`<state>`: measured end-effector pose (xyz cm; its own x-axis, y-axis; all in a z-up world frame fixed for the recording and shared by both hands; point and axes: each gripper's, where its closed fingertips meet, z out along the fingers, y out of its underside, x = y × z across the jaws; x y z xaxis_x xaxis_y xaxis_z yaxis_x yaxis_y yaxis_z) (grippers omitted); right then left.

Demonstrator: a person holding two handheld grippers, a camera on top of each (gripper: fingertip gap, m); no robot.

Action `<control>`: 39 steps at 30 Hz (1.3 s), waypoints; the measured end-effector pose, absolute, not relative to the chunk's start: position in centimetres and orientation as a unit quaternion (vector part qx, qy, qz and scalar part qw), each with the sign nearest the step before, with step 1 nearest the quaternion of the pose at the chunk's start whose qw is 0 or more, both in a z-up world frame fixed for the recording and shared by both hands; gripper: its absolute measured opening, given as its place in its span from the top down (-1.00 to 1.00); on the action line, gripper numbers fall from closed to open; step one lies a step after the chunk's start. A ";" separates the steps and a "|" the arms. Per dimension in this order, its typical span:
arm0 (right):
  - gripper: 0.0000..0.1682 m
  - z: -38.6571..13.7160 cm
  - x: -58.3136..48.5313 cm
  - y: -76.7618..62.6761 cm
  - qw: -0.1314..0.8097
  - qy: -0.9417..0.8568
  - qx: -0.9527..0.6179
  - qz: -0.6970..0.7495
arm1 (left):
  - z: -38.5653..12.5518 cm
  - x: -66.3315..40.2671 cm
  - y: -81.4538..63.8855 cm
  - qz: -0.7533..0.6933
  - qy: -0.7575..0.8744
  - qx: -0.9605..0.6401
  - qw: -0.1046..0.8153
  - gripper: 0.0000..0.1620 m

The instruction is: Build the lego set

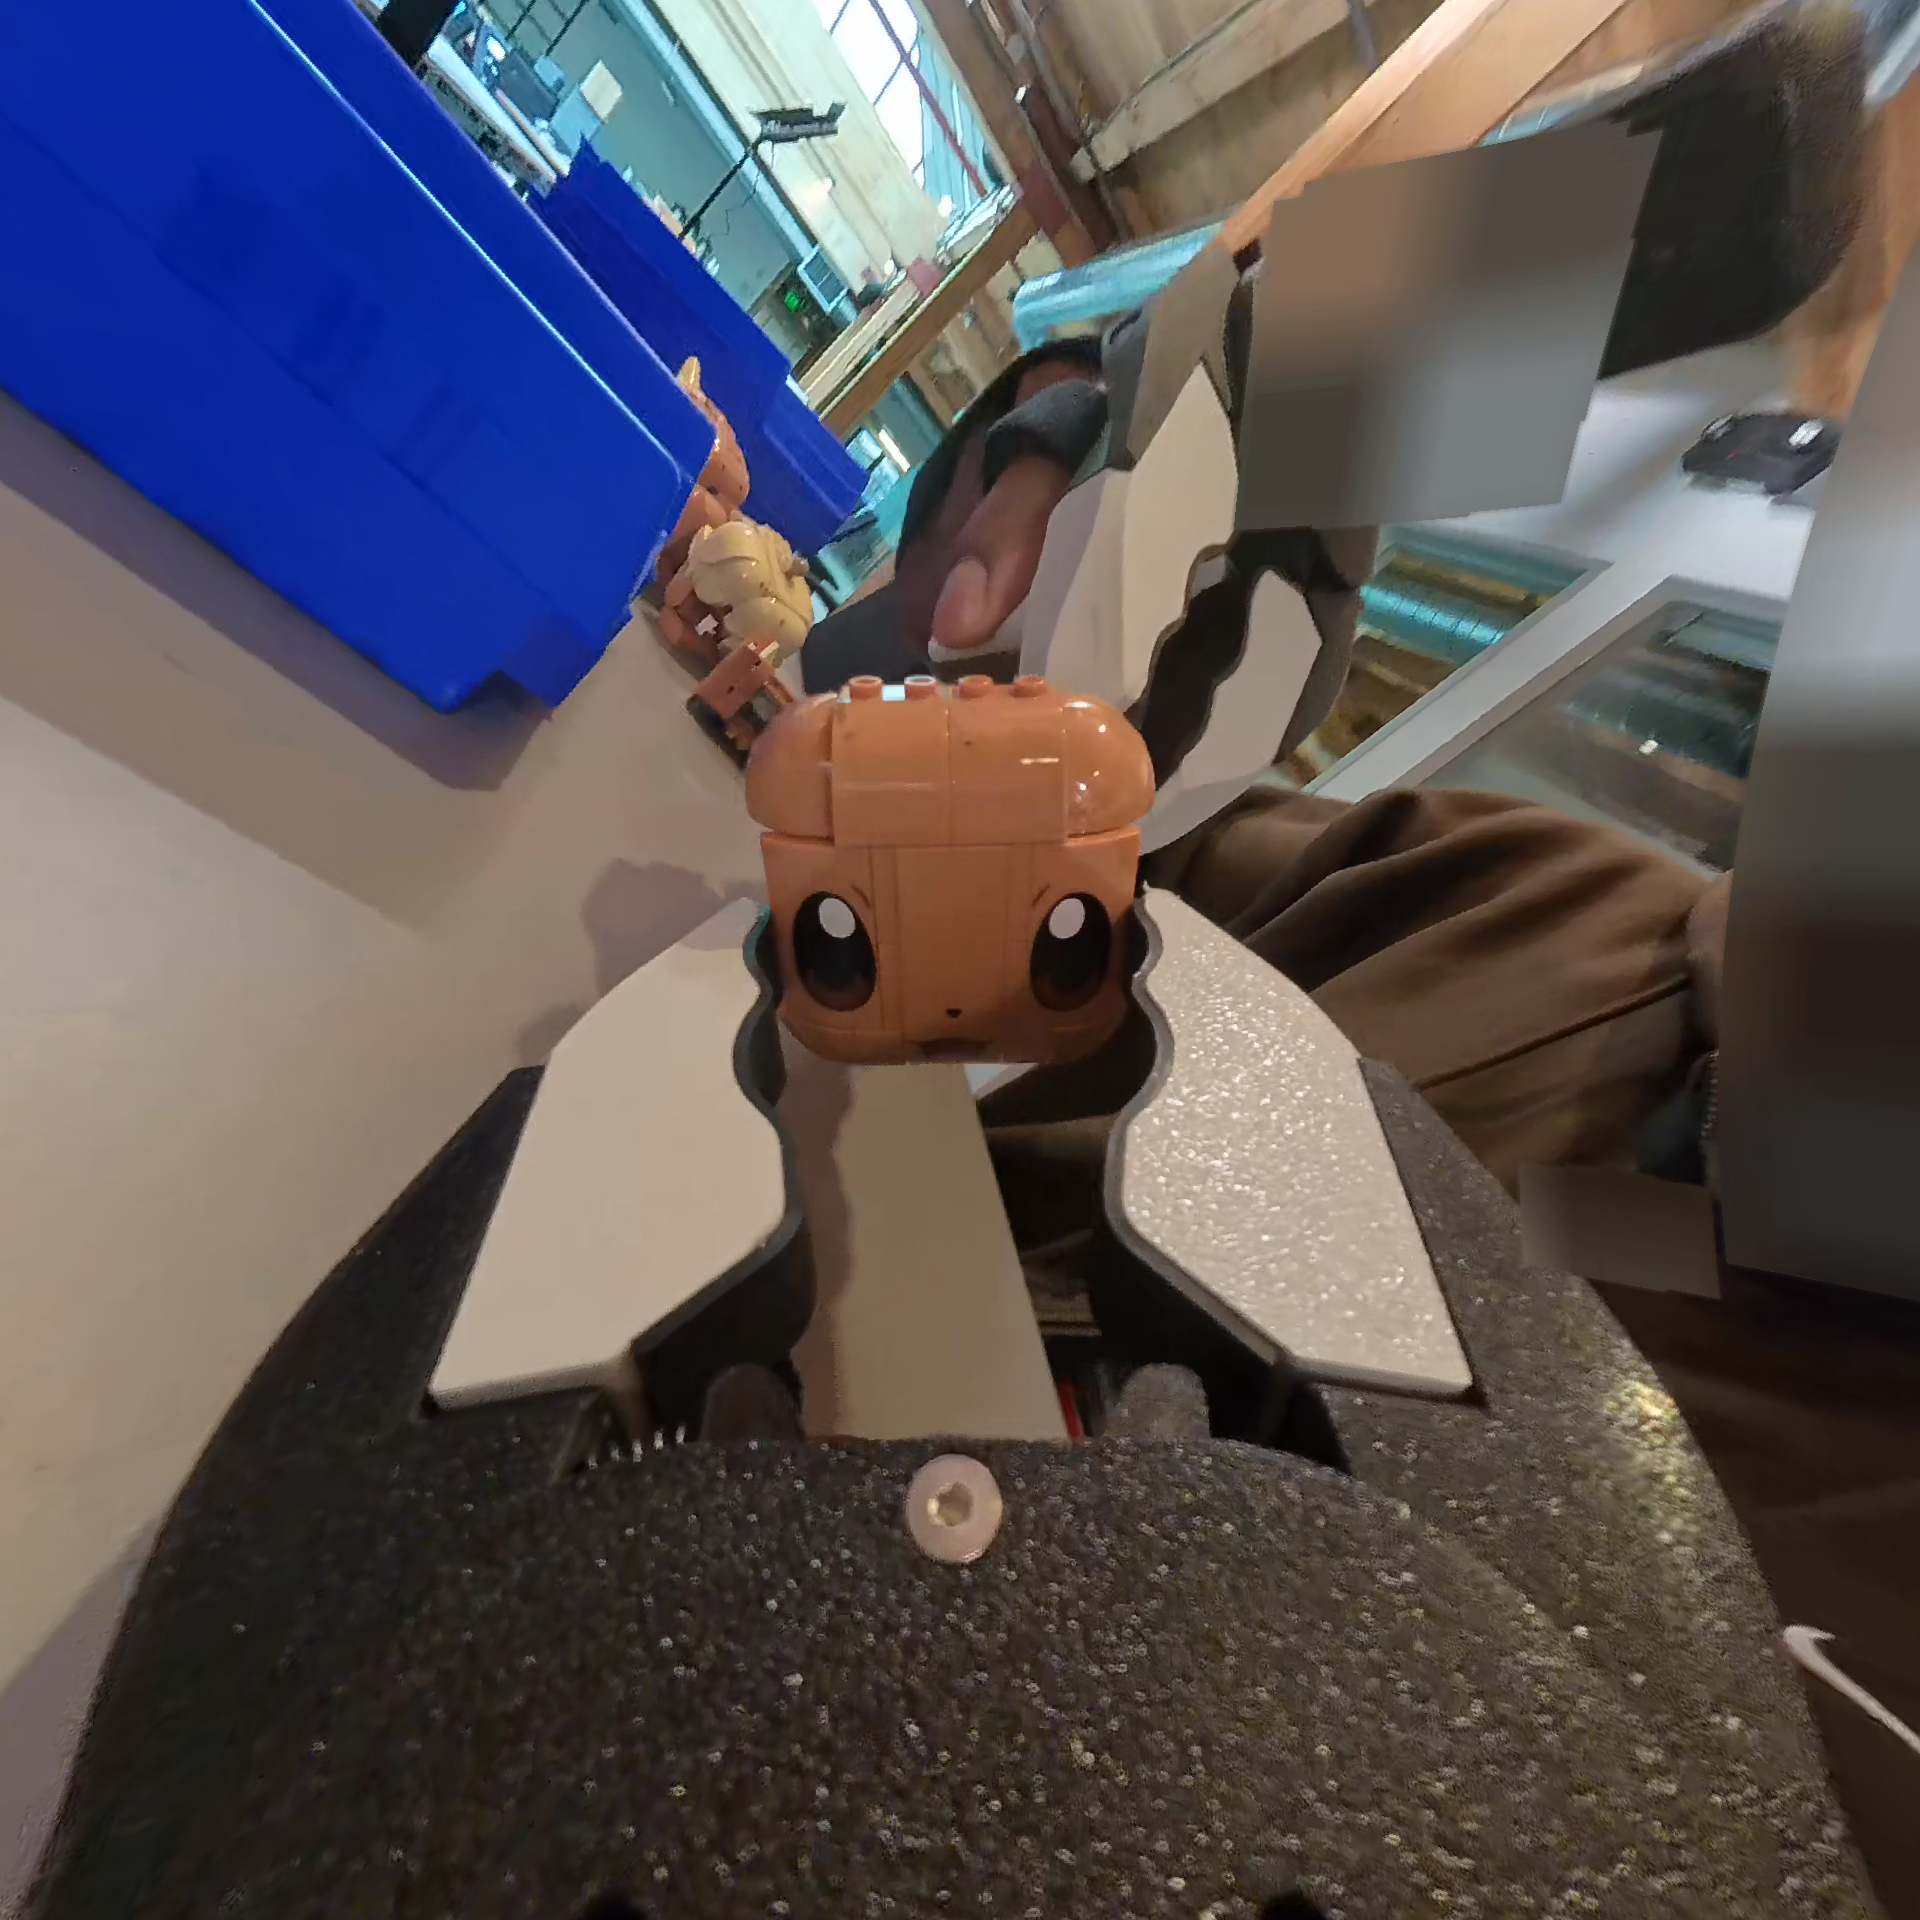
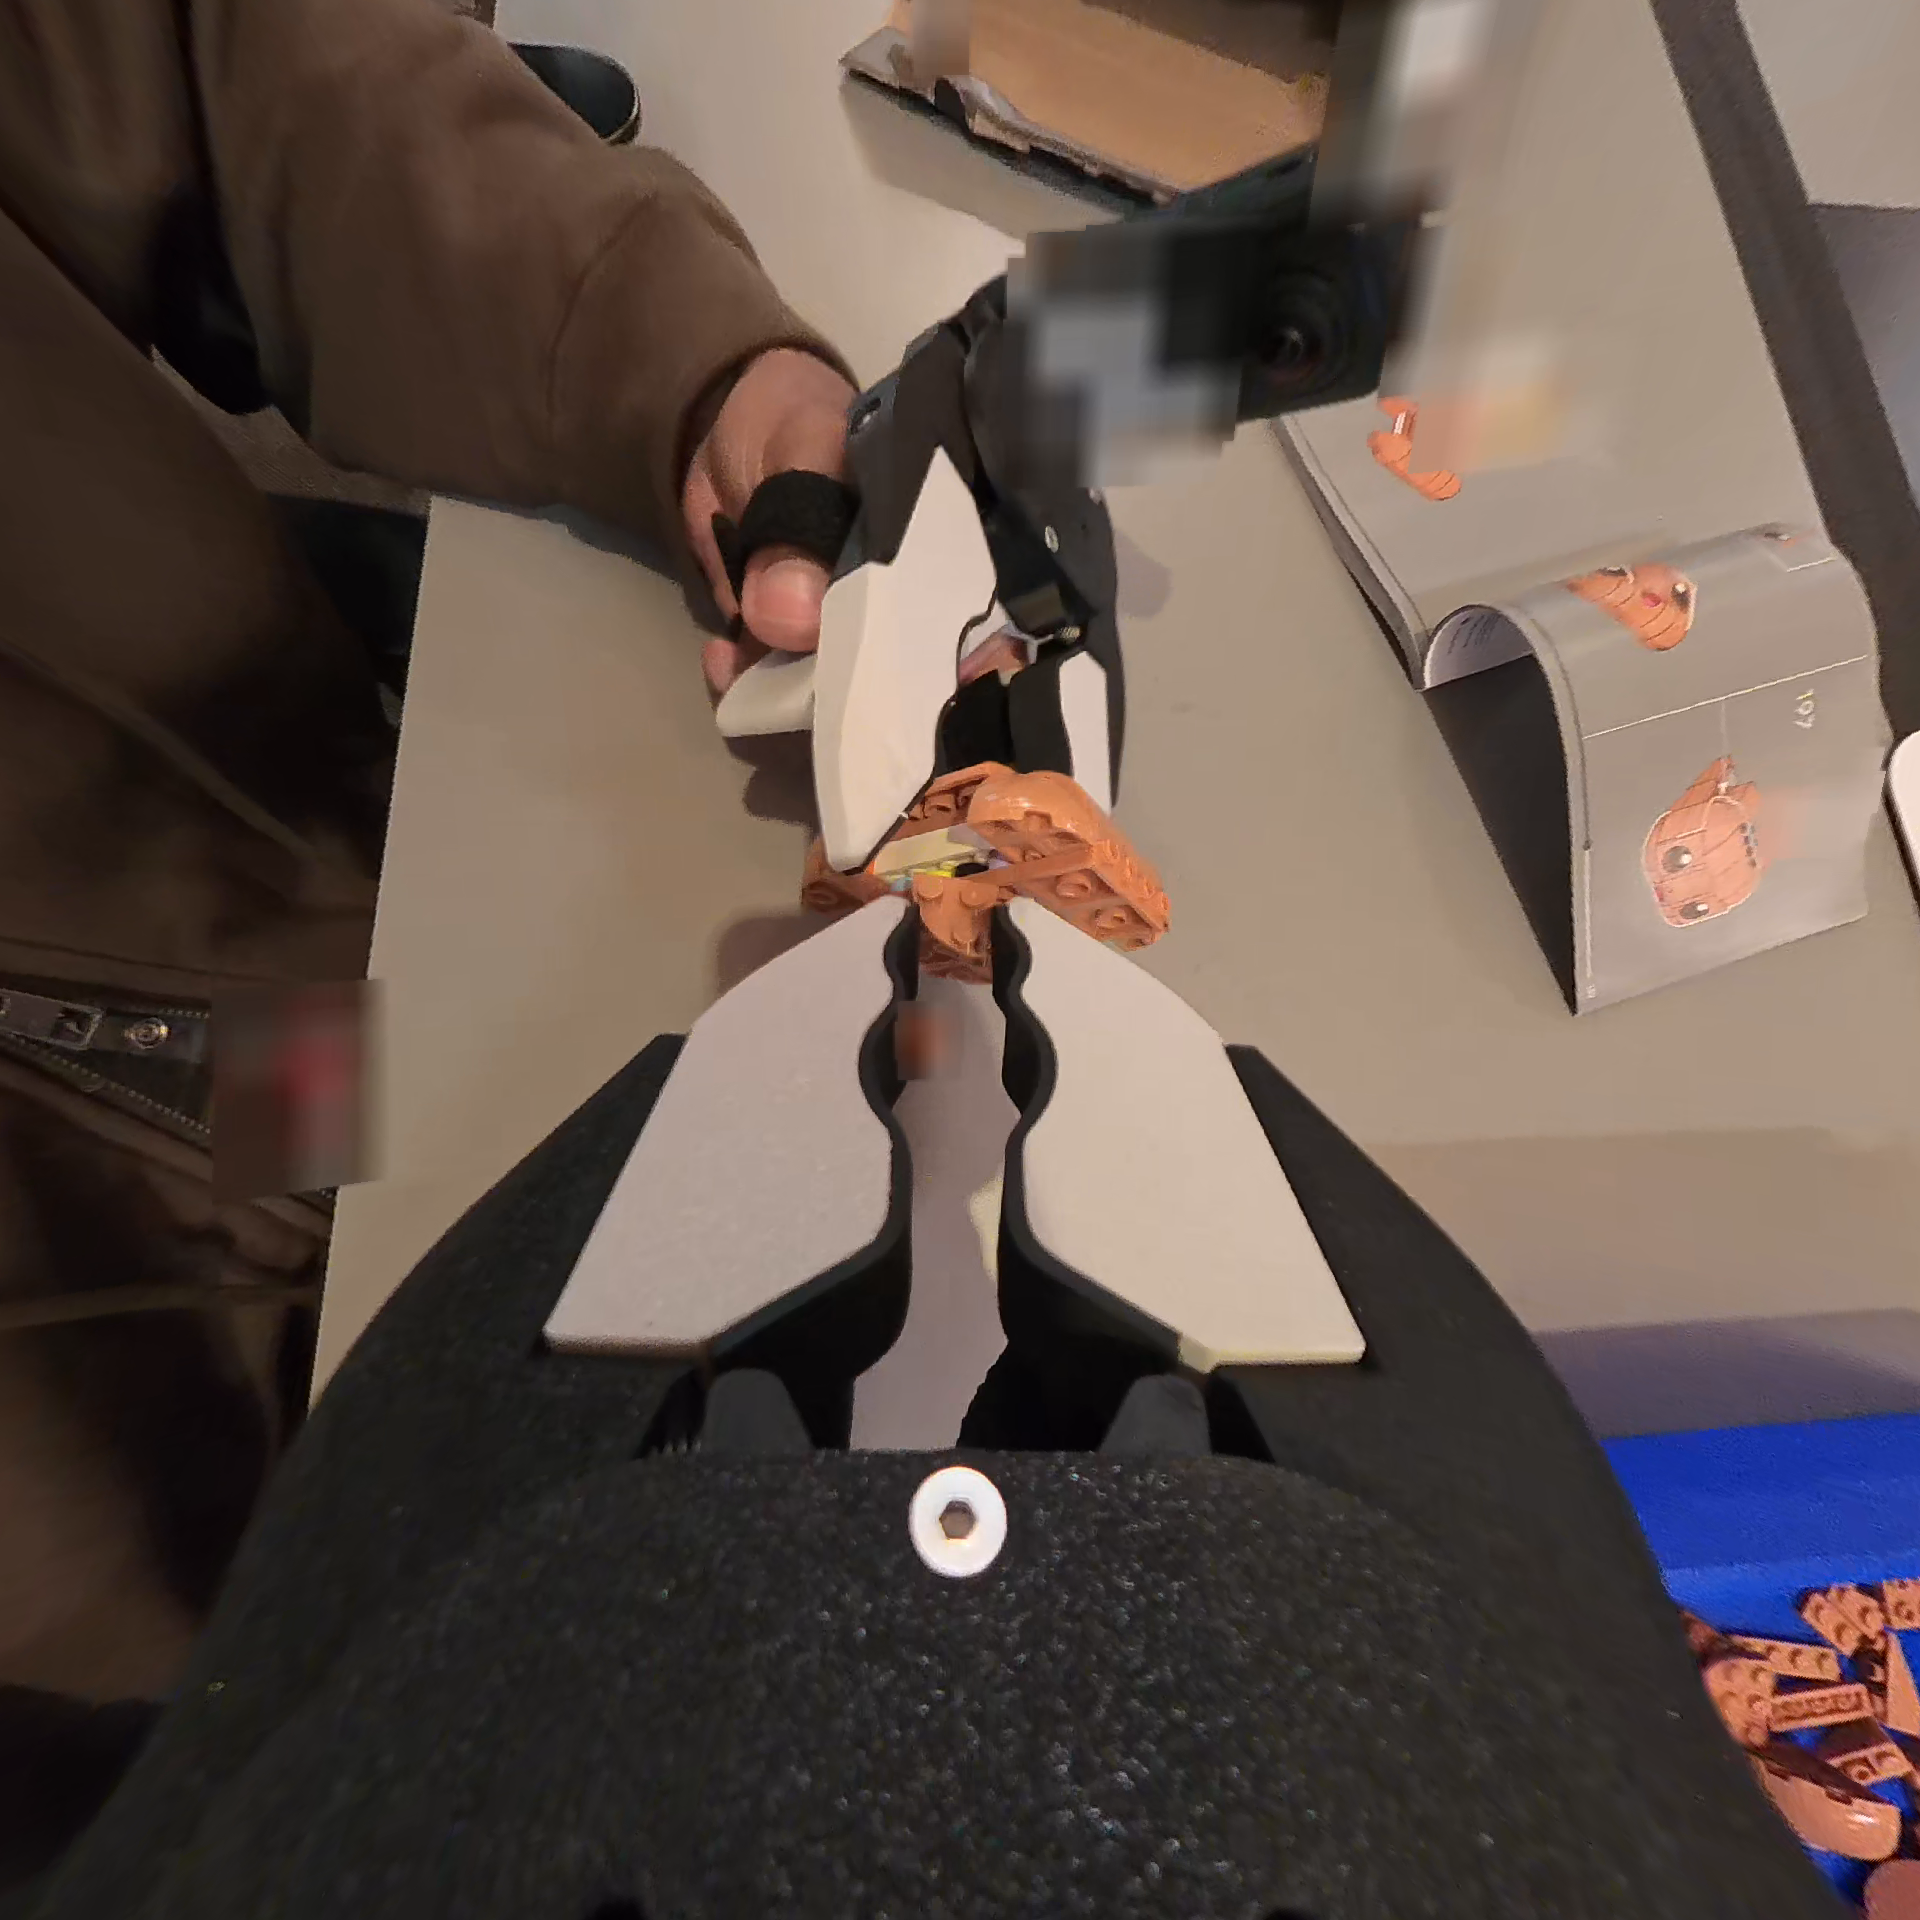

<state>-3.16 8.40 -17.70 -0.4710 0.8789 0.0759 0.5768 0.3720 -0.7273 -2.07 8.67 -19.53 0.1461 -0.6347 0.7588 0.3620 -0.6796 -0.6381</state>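
My left gripper [image 1: 951, 971] is clamped on the lego head [image 1: 951, 883], jaws pinching its 2 cheeks just outside the eyes, head lifted off the grey table [image 1: 208, 935] and facing the left wrist camera. My right gripper [image 2: 951, 935] comes at it from the opposite side, jaws nearly together and pinched on a small tan part at the head's open back; whether that part is already seated I can't tell.

Handling, my judgement: light, rigid plastic, smooth and a bit slippery on the curved shells, and it's many small bricks pressed together so it can pop apart if squeezed hard or twisted. Best hold is on the flat side walls low on the face block, as the left has it, not on the rounded top caps. Push new pieces straight along the studs while the left braces.

Looks: tan-orange blocky face, 2 big dark brown eyes with white glints, tiny nose dot, small mouth at the bottom edge. Rounded glossy dome pieces on top, a row of 4 studs along the crest. From the right wrist view the back is open, showing stud undersides plus white and yellow bits inside.

Nearby: instruction booklet [image 2: 1662, 748] open on the table, blue bin [image 2: 1766, 1538] with loose tan bricks [image 2: 1808, 1704], a partly built body [image 1: 738, 582] beside other blue bins [image 1: 343, 343]
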 end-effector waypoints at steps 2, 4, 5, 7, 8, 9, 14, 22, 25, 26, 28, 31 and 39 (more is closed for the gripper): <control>0.85 -17.2 -3.2 8.4 0.237 -0.796 -0.455 0.322 | -19.3 -1.9 8.8 -0.662 0.078 -0.640 0.383 0.22; 0.85 -16.8 -3.2 8.4 0.237 -0.799 -0.450 0.322 | -19.1 -1.5 8.7 -0.672 0.055 -0.631 0.383 0.22; 0.85 -16.6 -3.2 8.3 0.234 -0.802 -0.447 0.320 | -19.0 -1.3 8.7 -0.676 0.043 -0.626 0.386 0.22; 0.85 -16.3 -3.1 8.3 0.228 -0.808 -0.442 0.316 | -18.7 -0.9 8.5 -0.687 0.012 -0.610 0.395 0.22; 0.85 -16.2 -3.2 8.4 0.225 -0.810 -0.440 0.315 | -18.5 -0.8 8.5 -0.694 -0.006 -0.599 0.398 0.22; 0.85 -16.1 -3.2 8.4 0.220 -0.812 -0.439 0.316 | -18.3 -0.7 8.4 -0.701 -0.022 -0.588 0.402 0.22; 0.86 -15.6 -3.3 8.0 0.185 -0.826 -0.421 0.326 | -17.8 -0.2 8.2 -0.708 -0.064 -0.559 0.426 0.22; 0.87 -15.1 -3.9 7.6 0.167 -0.818 -0.418 0.357 | -17.1 -0.1 8.1 -0.723 -0.098 -0.519 0.445 0.22; 0.87 -15.0 -4.1 7.5 0.165 -0.804 -0.426 0.381 | -16.9 -0.2 7.9 -0.731 -0.106 -0.503 0.449 0.22; 0.87 -15.0 -4.2 7.4 0.165 -0.799 -0.429 0.387 | -16.9 -0.2 7.9 -0.732 -0.108 -0.500 0.450 0.22; 0.87 -15.0 -4.2 7.4 0.165 -0.793 -0.435 0.394 | -17.0 -0.2 7.9 -0.733 -0.111 -0.497 0.451 0.22; 0.87 -15.0 -4.3 7.5 0.171 -0.788 -0.441 0.395 | -17.0 -0.3 7.9 -0.734 -0.112 -0.496 0.450 0.22; 0.86 -14.6 -4.6 7.7 0.199 -0.779 -0.447 0.393 | -16.5 0.0 7.6 -0.752 -0.110 -0.478 0.441 0.21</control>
<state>-4.65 7.67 -14.57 -0.5213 0.8524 -0.0413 0.5393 0.2916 -0.7901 -0.04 7.63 -16.49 -0.1544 -0.5588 0.8148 0.7683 -0.5864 -0.2566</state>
